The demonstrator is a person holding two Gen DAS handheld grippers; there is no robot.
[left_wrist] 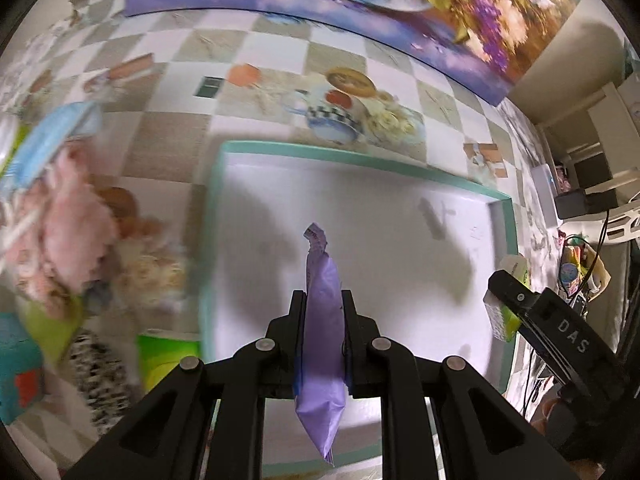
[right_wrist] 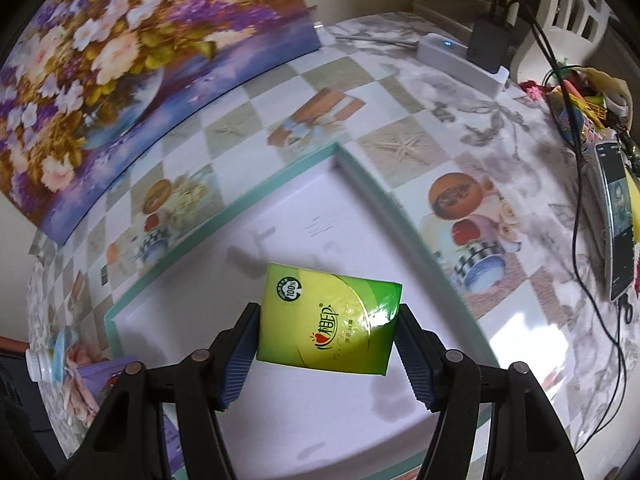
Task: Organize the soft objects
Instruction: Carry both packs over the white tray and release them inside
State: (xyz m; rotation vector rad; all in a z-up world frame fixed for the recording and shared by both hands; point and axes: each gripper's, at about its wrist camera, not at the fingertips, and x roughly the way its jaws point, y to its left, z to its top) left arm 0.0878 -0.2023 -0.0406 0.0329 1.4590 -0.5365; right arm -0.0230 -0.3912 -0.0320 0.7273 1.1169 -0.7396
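My left gripper (left_wrist: 323, 300) is shut on a purple soft packet (left_wrist: 322, 344), held edge-on above the white tray with a teal rim (left_wrist: 320, 151). My right gripper (right_wrist: 328, 316) is shut on a green and yellow tissue pack (right_wrist: 328, 320), held above the same tray (right_wrist: 224, 216). In the left wrist view the right gripper (left_wrist: 536, 312) with the green pack (left_wrist: 504, 316) shows at the tray's right edge. The purple packet also shows in the right wrist view (right_wrist: 104, 372) at the lower left.
A pile of soft items (left_wrist: 80, 220), pink, blue, green and patterned, lies left of the tray. A floral painting (right_wrist: 120, 60) leans at the back. A white power box (right_wrist: 460, 60), cables and a phone (right_wrist: 616, 224) lie at the right on the checked tablecloth.
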